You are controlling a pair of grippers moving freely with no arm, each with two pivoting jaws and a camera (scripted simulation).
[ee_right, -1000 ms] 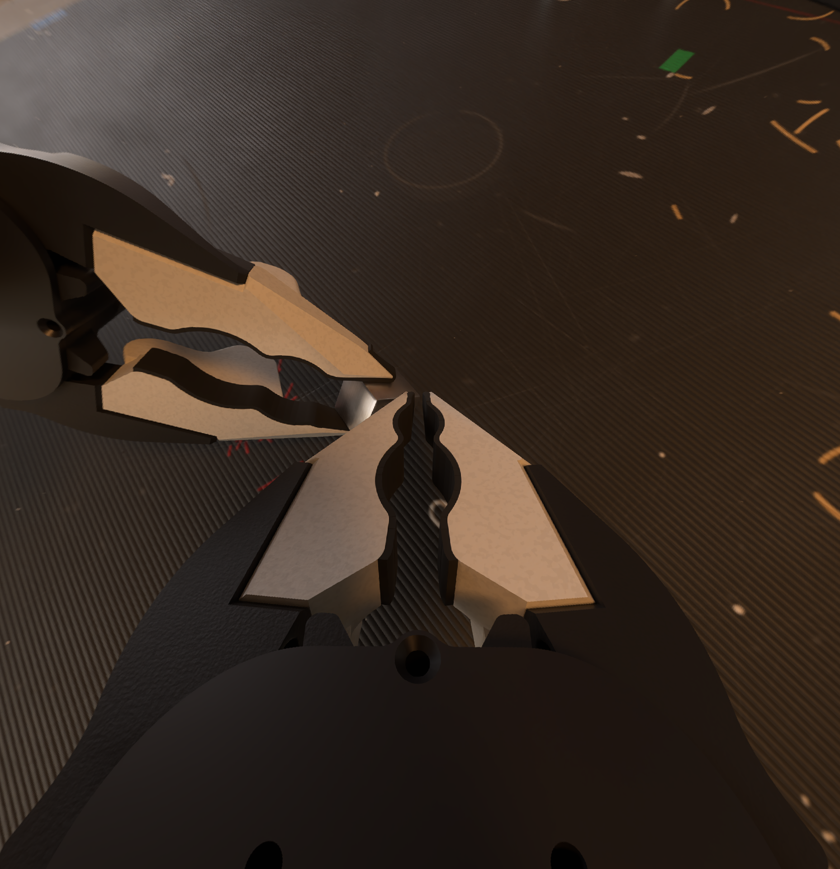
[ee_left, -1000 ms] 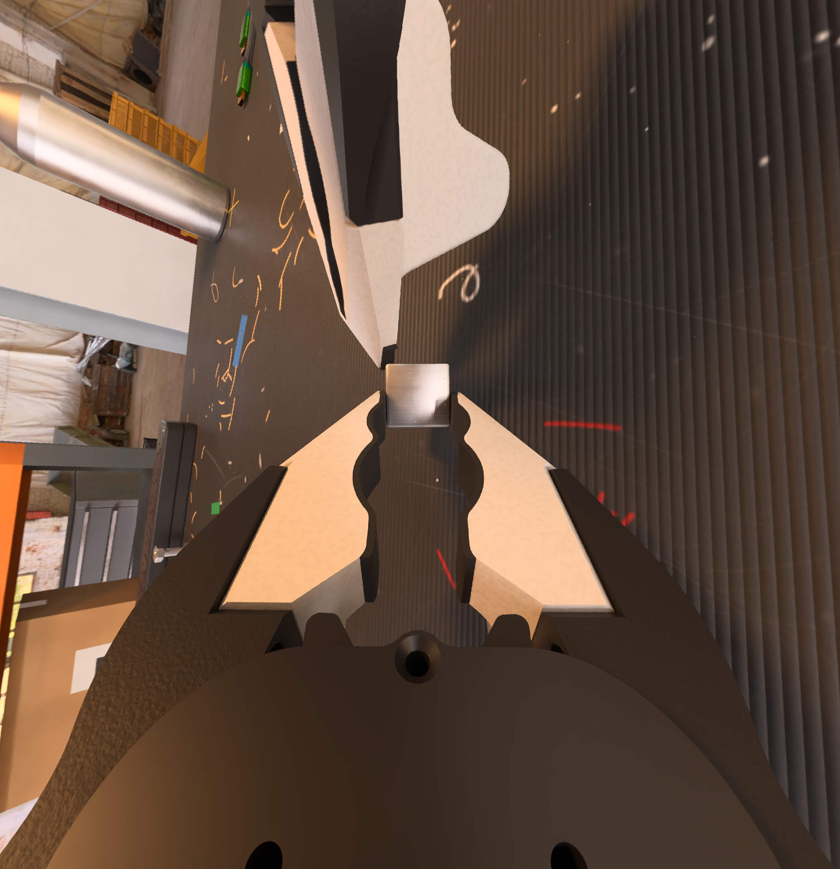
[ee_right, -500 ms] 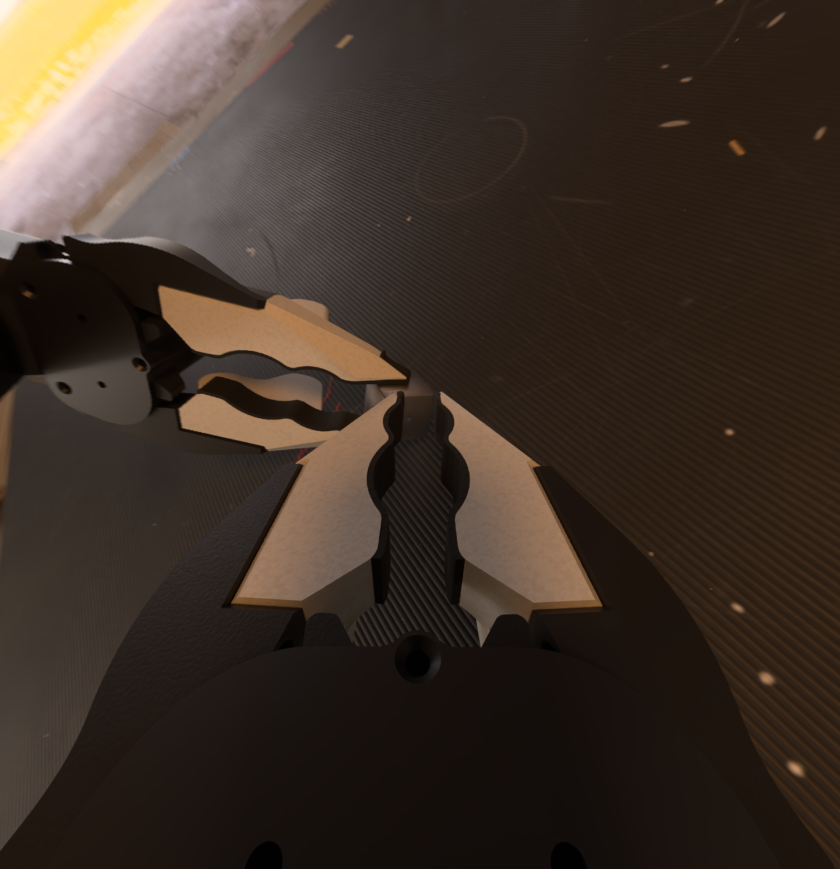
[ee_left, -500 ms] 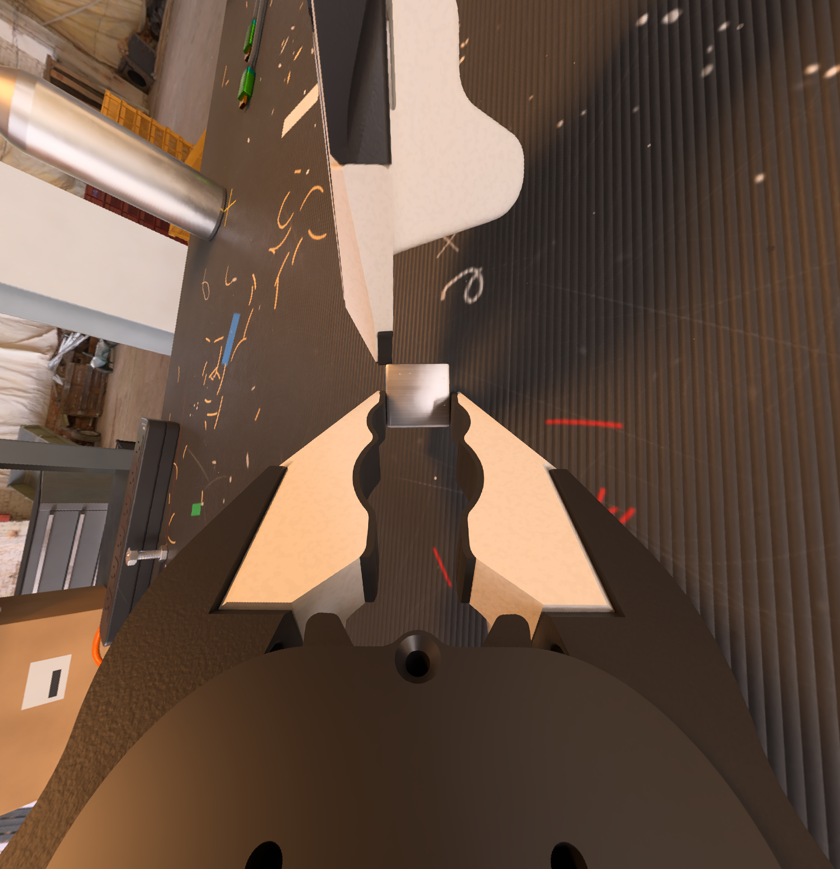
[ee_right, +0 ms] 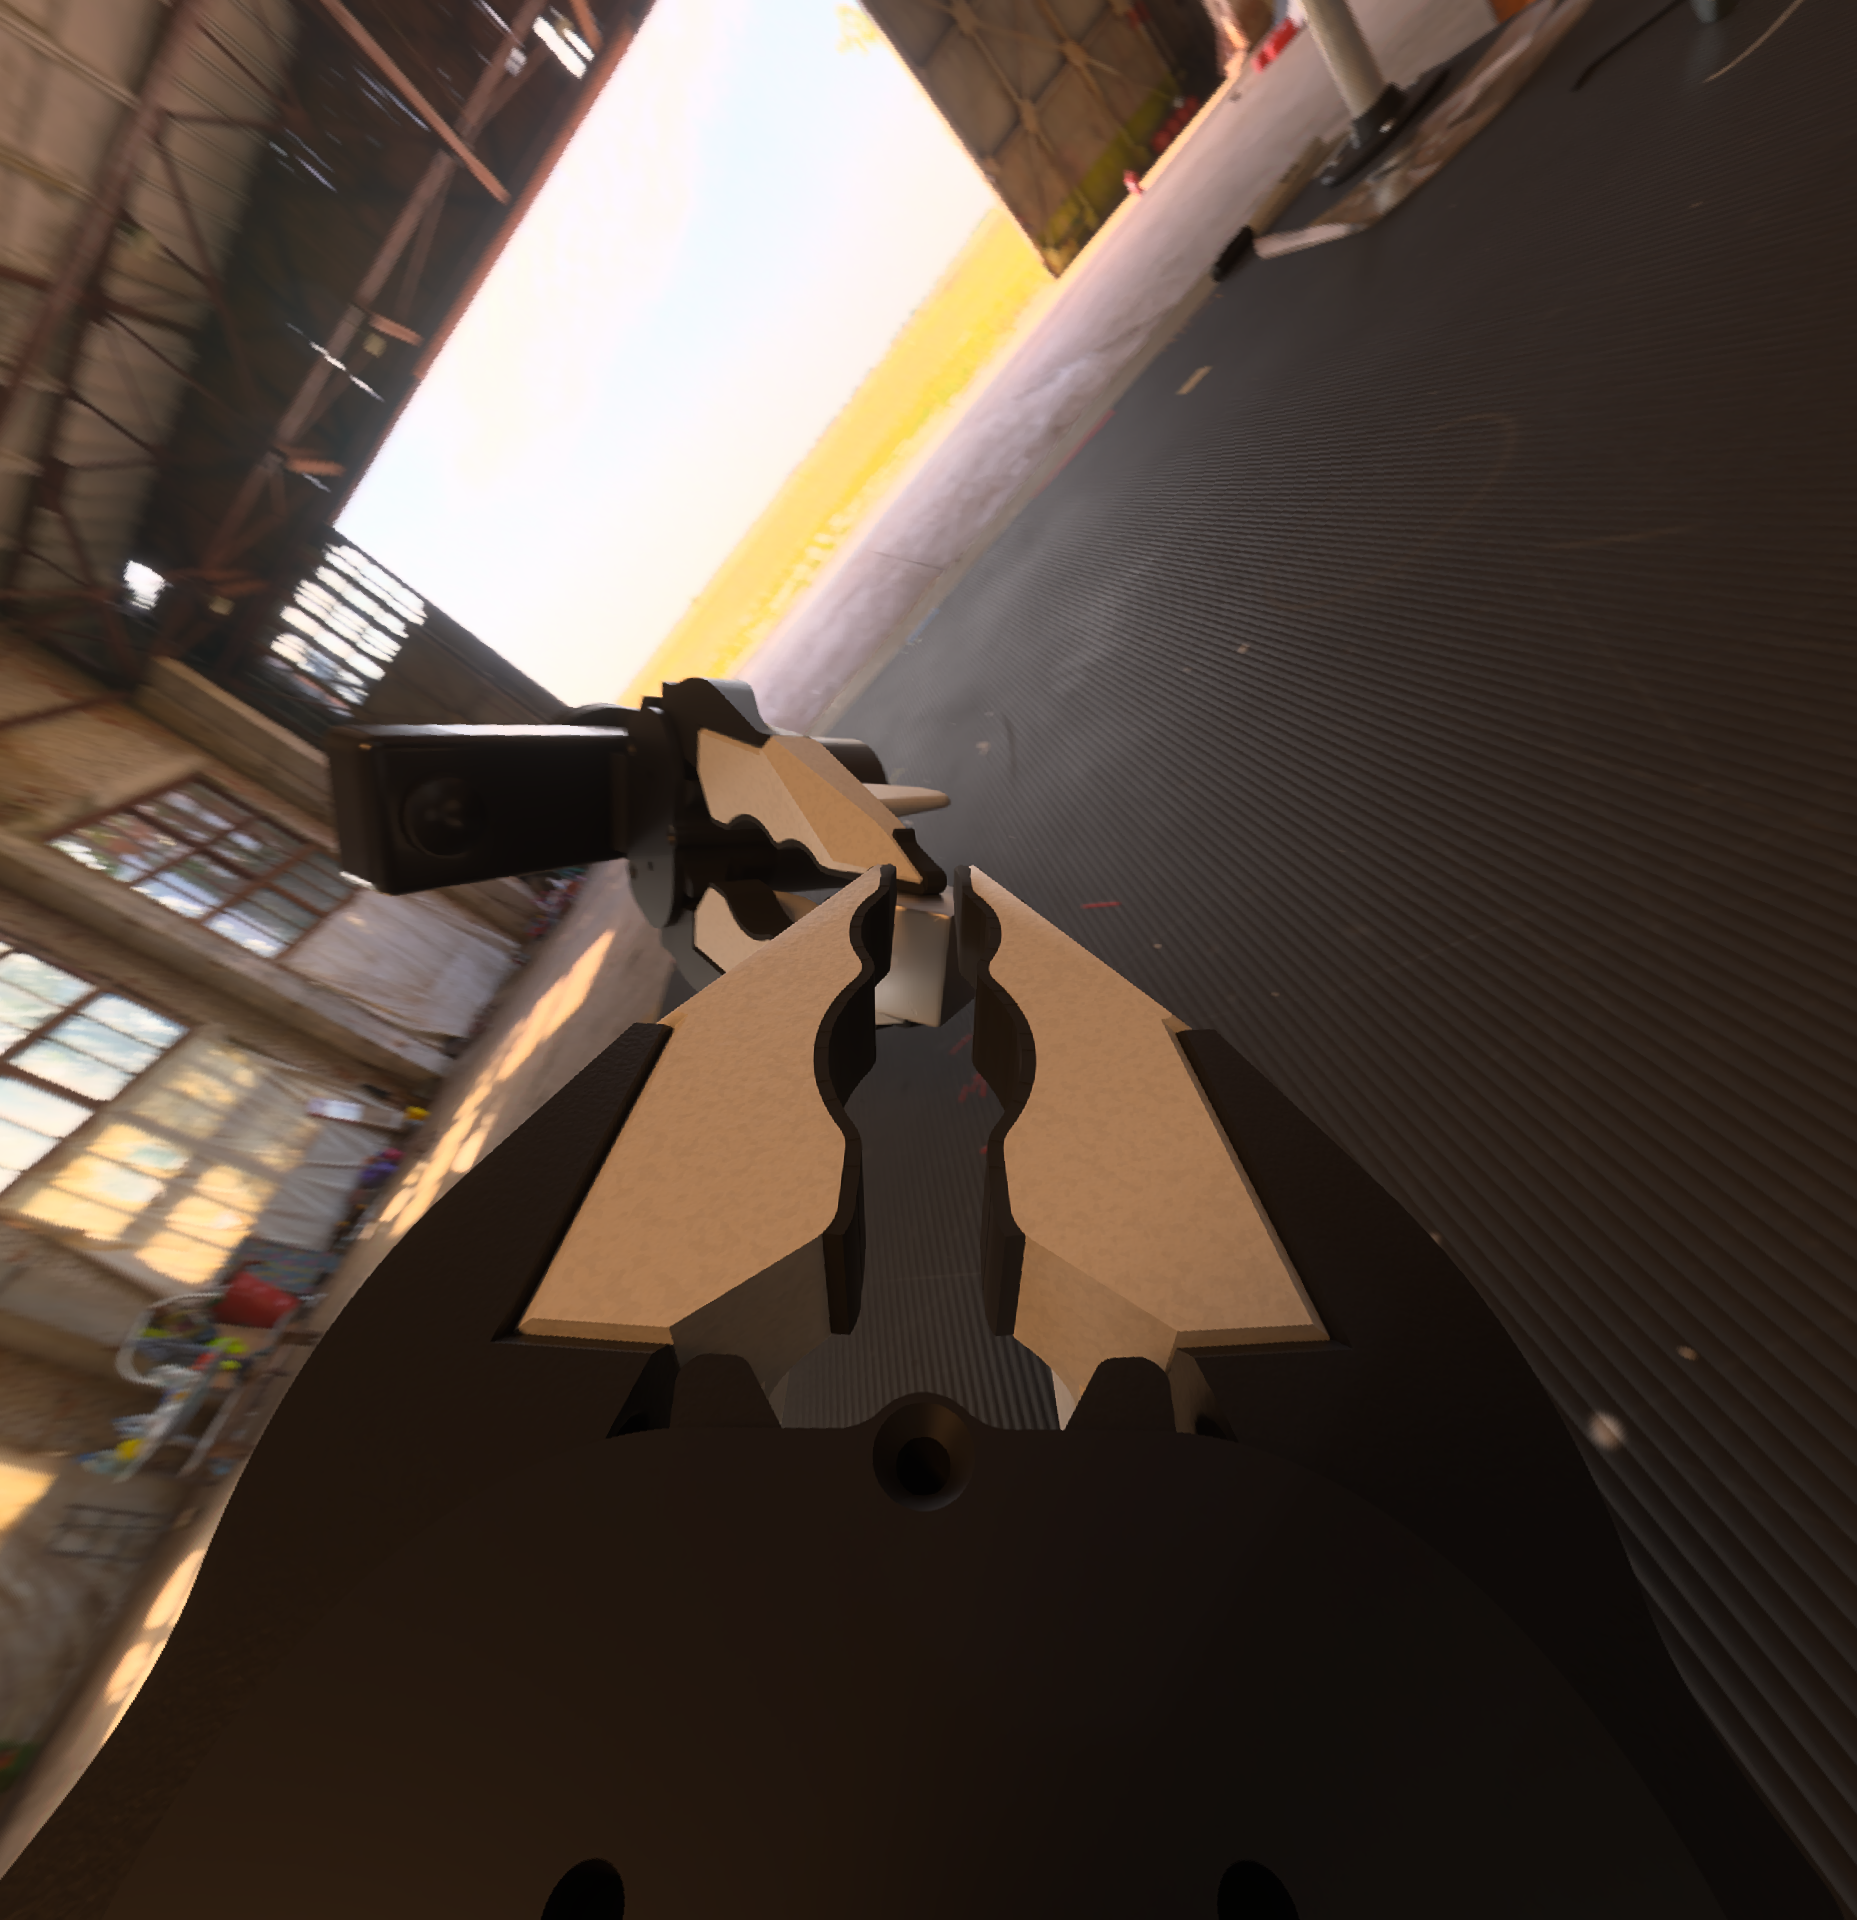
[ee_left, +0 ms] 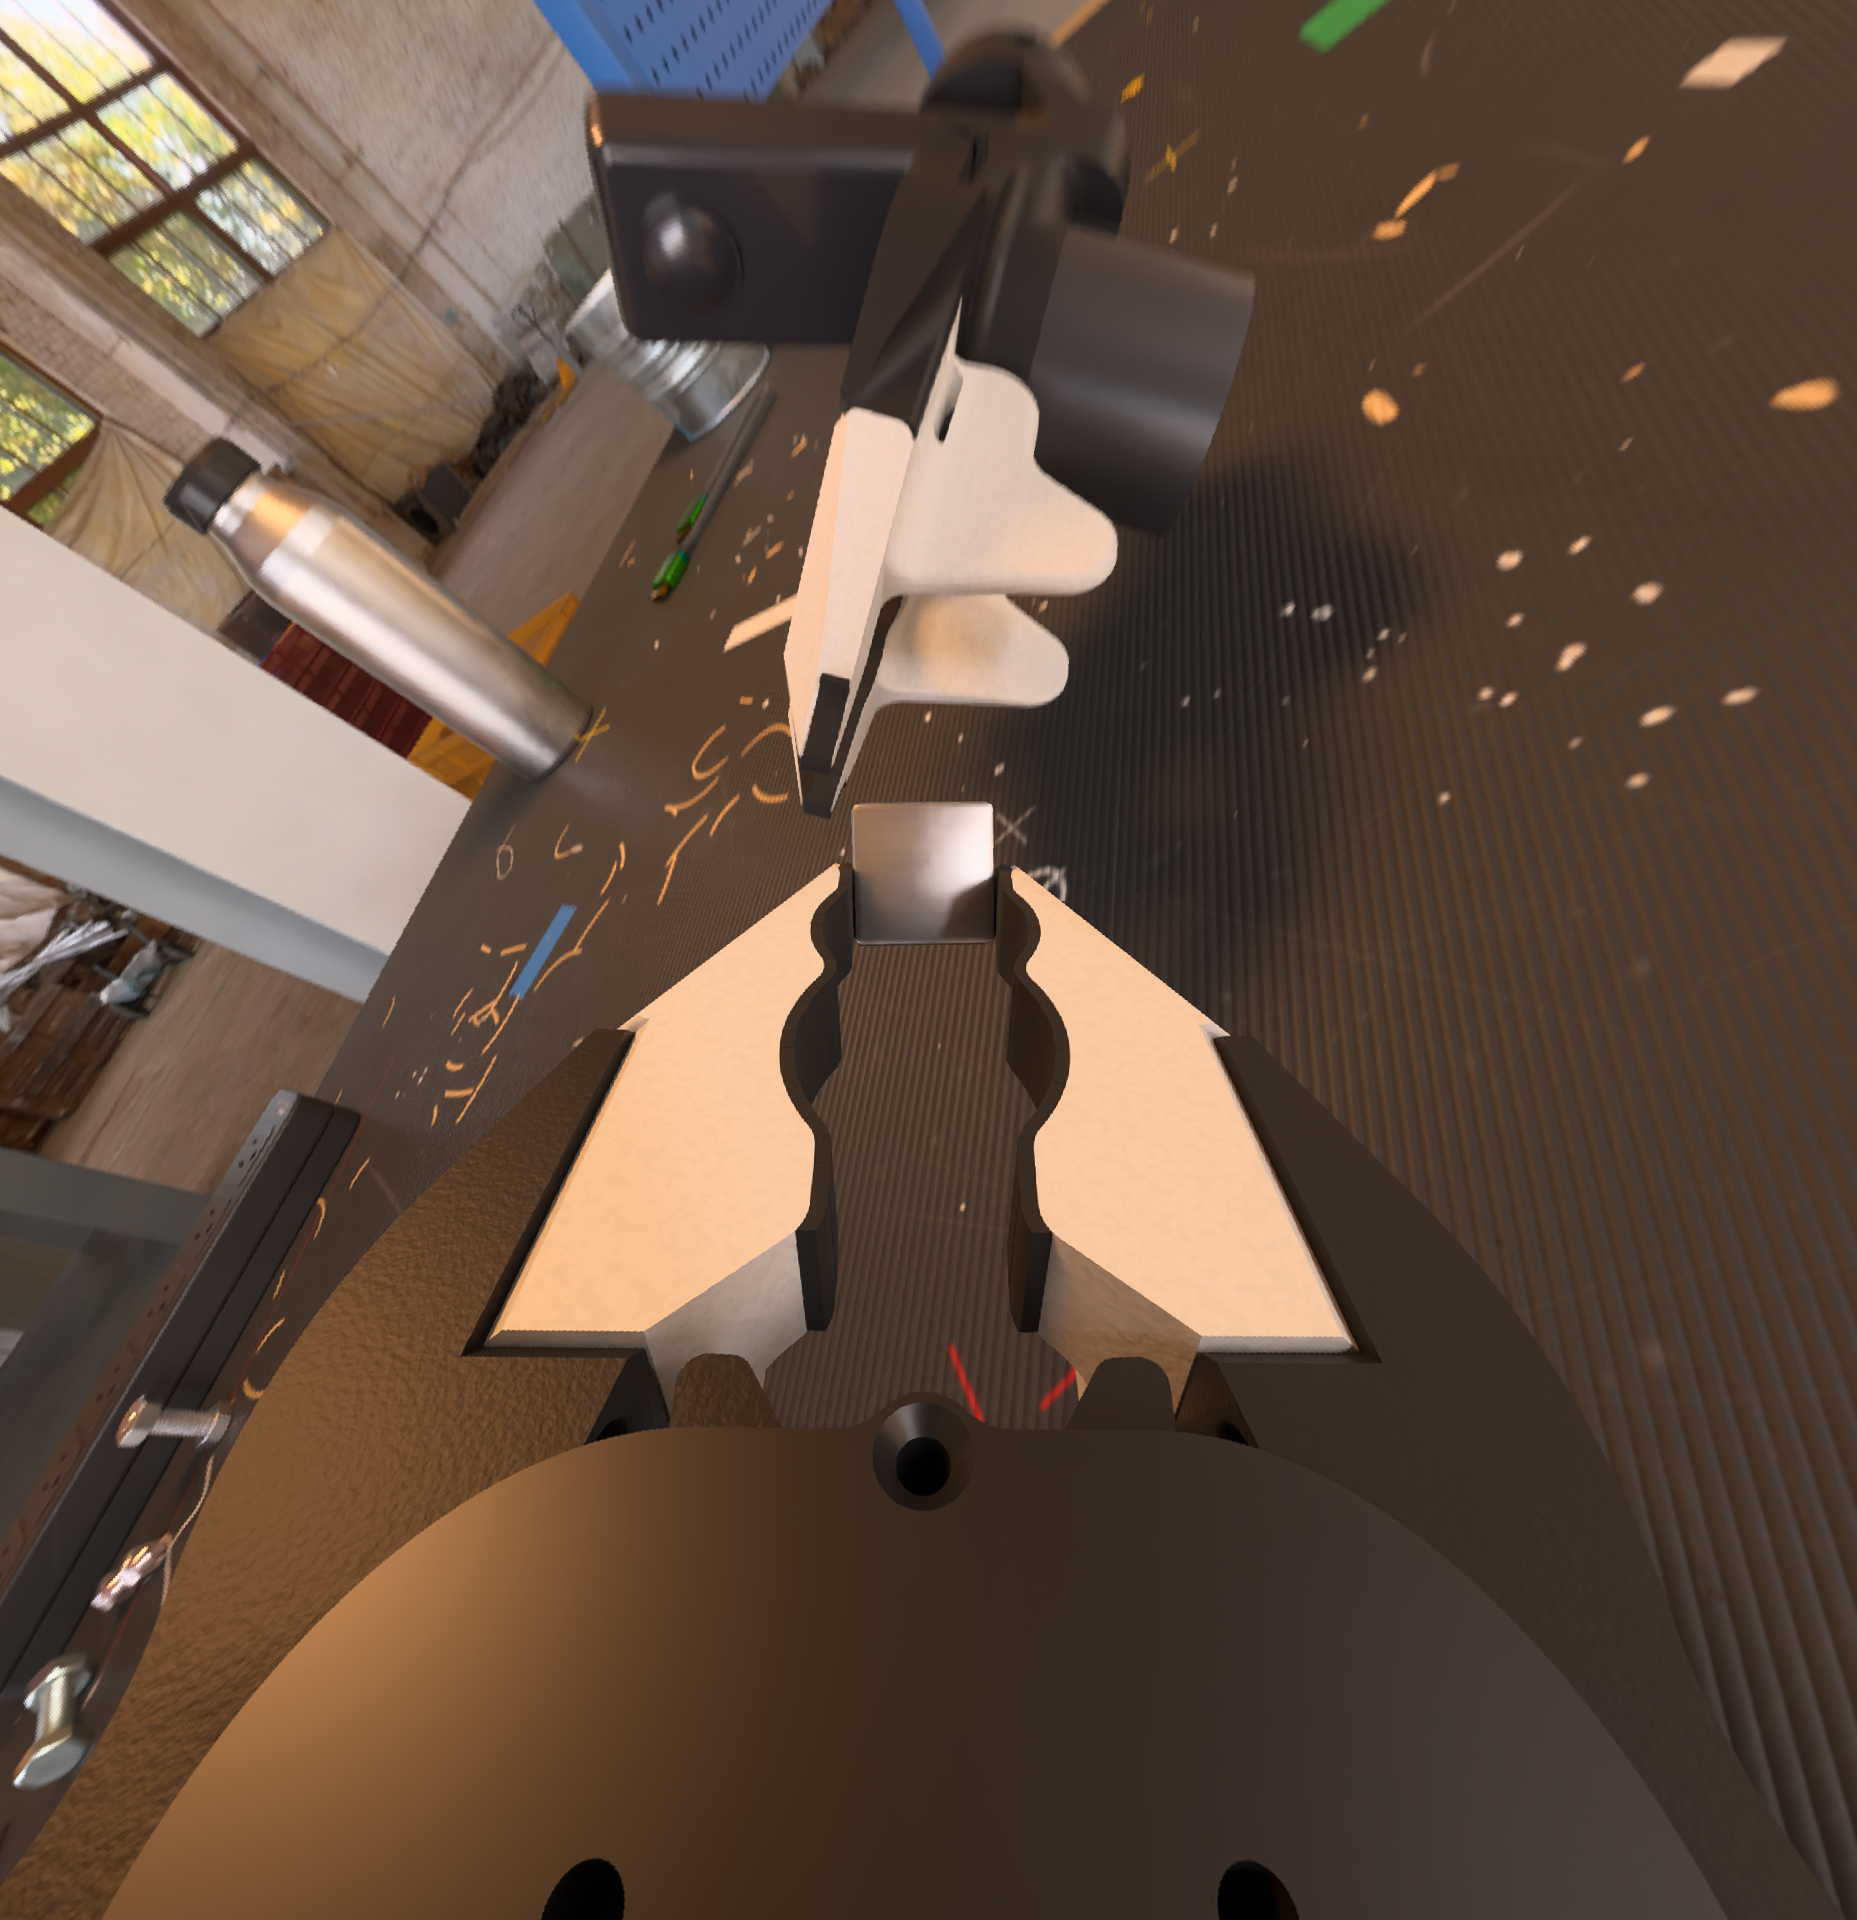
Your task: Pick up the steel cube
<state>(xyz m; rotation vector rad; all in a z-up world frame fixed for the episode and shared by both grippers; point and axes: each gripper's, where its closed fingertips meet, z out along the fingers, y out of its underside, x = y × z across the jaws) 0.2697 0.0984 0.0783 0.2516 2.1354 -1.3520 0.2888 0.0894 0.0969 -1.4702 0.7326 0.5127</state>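
Note:
The steel cube [ee_left: 922, 862] is a small shiny block pinched between the tips of my left gripper [ee_left: 922, 888], which is shut on it above the dark ribbed mat [ee_left: 1423, 1039]. My right gripper [ee_left: 820, 774] hangs just beyond the cube, up and to the left, and does not touch it. In the right wrist view my right gripper [ee_right: 922, 891] stands open with a narrow gap and holds nothing. Through that gap the cube [ee_right: 919, 977] shows, held by the left gripper [ee_right: 916, 902], whose lower finger is partly hidden.
A steel bottle [ee_left: 384, 613] lies on the mat at the left. A green pencil [ee_left: 680, 566] and orange shavings [ee_left: 737, 769] lie near it. A dark perforated plate with bolts [ee_left: 165, 1423] stands at the left edge. A metal bucket [ee_left: 675, 364] stands beyond.
My left gripper has risen and tilted with the cube still in it; the red marks on the mat slid down the view. My right gripper has opened wider and drawn back from the cube.

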